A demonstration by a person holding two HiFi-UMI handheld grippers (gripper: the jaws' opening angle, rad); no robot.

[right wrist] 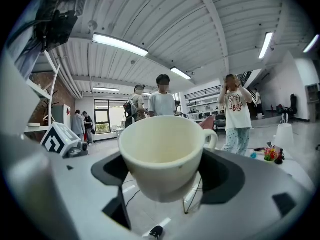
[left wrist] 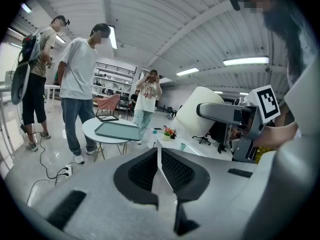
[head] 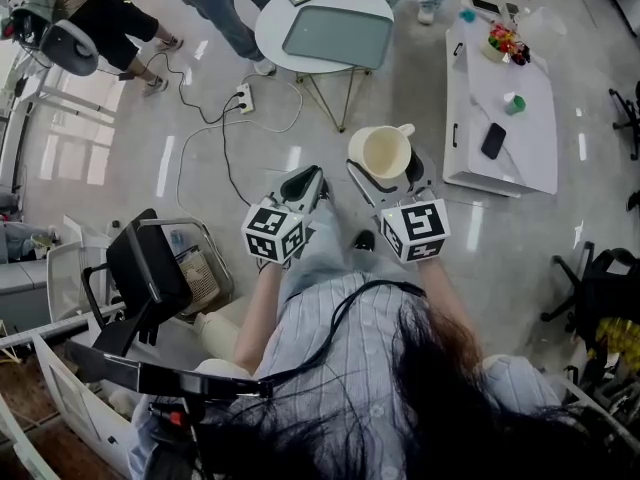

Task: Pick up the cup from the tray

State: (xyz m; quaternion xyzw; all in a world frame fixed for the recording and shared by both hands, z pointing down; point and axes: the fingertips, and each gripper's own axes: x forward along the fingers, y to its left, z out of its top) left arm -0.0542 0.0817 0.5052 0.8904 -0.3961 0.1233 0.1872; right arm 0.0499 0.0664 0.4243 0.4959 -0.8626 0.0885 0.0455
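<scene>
Two grippers mid-frame: right gripper (head: 386, 175) clamps the cup (head: 383, 152), mouth upward, handle toward upper right, base hidden; left gripper (head: 304, 182) closed on nothing.

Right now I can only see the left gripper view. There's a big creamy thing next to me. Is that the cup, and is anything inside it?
Observer: Yes, that's the cream ceramic cup. The right gripper view looks into it, and it is empty.
Operator: Who's holding it?
Observer: The right gripper. Its fingers press on the cup's two sides, and the handle is on the far side.
Operator: Is it over the tray?
Observer: No. In the head view it hangs over the floor, apart from the grey-green rectangular tray on the round white table.
</scene>
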